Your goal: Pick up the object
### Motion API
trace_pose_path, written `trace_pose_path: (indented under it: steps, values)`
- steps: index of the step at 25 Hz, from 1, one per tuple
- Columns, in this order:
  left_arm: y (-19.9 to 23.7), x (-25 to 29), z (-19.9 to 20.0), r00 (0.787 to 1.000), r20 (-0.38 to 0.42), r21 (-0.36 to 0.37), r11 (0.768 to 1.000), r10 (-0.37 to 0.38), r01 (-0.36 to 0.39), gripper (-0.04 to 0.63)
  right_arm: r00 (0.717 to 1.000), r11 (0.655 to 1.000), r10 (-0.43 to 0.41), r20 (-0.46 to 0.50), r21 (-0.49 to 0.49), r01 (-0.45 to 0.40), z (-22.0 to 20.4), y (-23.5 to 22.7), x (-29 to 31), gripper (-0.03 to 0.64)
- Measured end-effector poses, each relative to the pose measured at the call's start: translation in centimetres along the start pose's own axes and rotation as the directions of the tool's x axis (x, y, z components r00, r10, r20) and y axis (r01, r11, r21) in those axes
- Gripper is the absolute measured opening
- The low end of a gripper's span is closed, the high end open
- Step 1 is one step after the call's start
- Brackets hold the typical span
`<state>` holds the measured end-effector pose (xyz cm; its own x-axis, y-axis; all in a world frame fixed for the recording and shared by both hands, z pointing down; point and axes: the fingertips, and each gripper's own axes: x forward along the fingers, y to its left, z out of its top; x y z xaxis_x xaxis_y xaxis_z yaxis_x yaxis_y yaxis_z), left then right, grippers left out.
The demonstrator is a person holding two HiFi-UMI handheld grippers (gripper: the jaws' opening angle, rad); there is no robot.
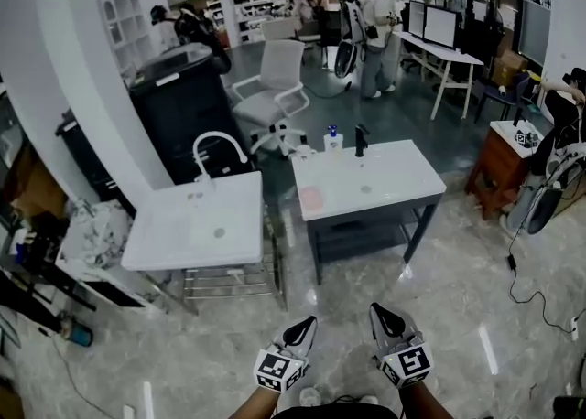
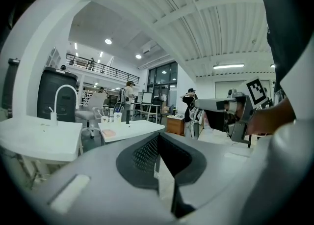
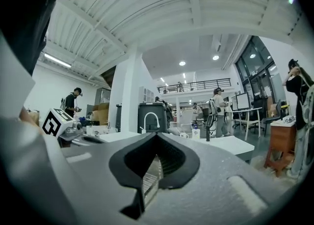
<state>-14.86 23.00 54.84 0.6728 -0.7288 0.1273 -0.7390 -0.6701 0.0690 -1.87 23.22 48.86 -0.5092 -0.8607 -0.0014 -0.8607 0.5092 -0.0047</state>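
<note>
The pink pad (image 1: 311,198) lies flat on the white table (image 1: 394,175), well ahead of my left gripper (image 1: 305,323) and right gripper (image 1: 382,310). Its longer side seems to run away from me. I hold both grippers level, side by side, jaws closed on nothing.

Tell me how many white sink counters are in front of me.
2. The left sink counter carries a white arched faucet; the right sink counter carries a black faucet. More could be hidden farther back in the room.
</note>
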Motion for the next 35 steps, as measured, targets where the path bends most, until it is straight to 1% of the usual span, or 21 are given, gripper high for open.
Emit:
trace_pose_path:
  steps: [4, 6, 8, 12, 15, 19, 21, 26, 29, 32, 35]
  values:
    - [1.4, -0.8, -0.6, 1.000, -0.013, 0.007, 1.000, -0.029, 0.029, 0.019, 1.000, 0.999, -0.006, 0.022, 0.045, 0.005, -0.5, 1.3, 0.4, 0.003]
    - [2.0, -0.6, -0.7, 0.999, -0.017, 0.014, 0.999, -0.046, 0.047, 0.018, 1.000, 0.999, -0.007, 0.030, 0.044, 0.006, -0.6, 1.7, 0.5, 0.003]
    - [2.4, -0.3, -0.6, 0.998, -0.025, 0.019, 0.998, -0.057, 0.058, 0.019, 1.000, 0.999, -0.011, 0.022, 0.037, 0.010, -0.9, 1.8, 0.5, 0.003]
    - [2.9, 1.0, -0.2, 0.997, -0.028, 0.023, 0.998, -0.065, 0.065, 0.018, 1.000, 0.998, -0.029, -0.003, 0.059, 0.029, -1.8, 0.6, 0.9, 0.003]
    - [3.7, 3.3, 0.2, 0.998, -0.031, 0.035, 0.997, -0.063, 0.064, 0.018, 1.000, 0.998, -0.027, 0.007, 0.061, 0.026, -1.7, -1.8, 2.6, 0.003]
    - [4.7, 7.4, 1.1, 0.999, -0.032, 0.039, 0.998, -0.039, 0.041, 0.018, 1.000, 0.999, 0.012, 0.013, 0.033, -0.012, -0.6, -5.4, 5.4, 0.003]
    - [5.5, 9.7, 1.9, 0.999, -0.028, 0.046, 0.999, -0.018, 0.019, 0.020, 1.000, 1.000, 0.028, 0.010, 0.014, -0.028, -0.2, -7.6, 6.8, 0.003]
    - [7.9, 15.3, 3.5, 0.998, -0.007, 0.047, 0.997, 0.065, -0.065, 0.018, 0.997, 0.998, 0.064, 0.039, -0.009, -0.064, 0.8, -13.8, 9.3, 0.003]
    - [8.0, 18.6, 4.1, 0.996, -0.005, 0.056, 0.995, 0.086, -0.085, 0.018, 0.998, 0.998, 0.062, 0.021, -0.031, -0.061, 1.5, -17.4, 10.4, 0.003]
    - [7.4, 21.2, 4.4, 0.995, -0.024, 0.078, 0.993, 0.095, -0.093, 0.019, 0.998, 0.998, 0.069, 0.013, 0.000, -0.069, 0.6, -20.4, 10.6, 0.003]
    - [7.8, 22.5, 4.7, 0.991, -0.034, 0.099, 0.987, 0.131, -0.127, 0.019, 0.997, 0.996, 0.077, 0.019, 0.035, -0.077, 0.1, -22.7, 10.8, 0.003]
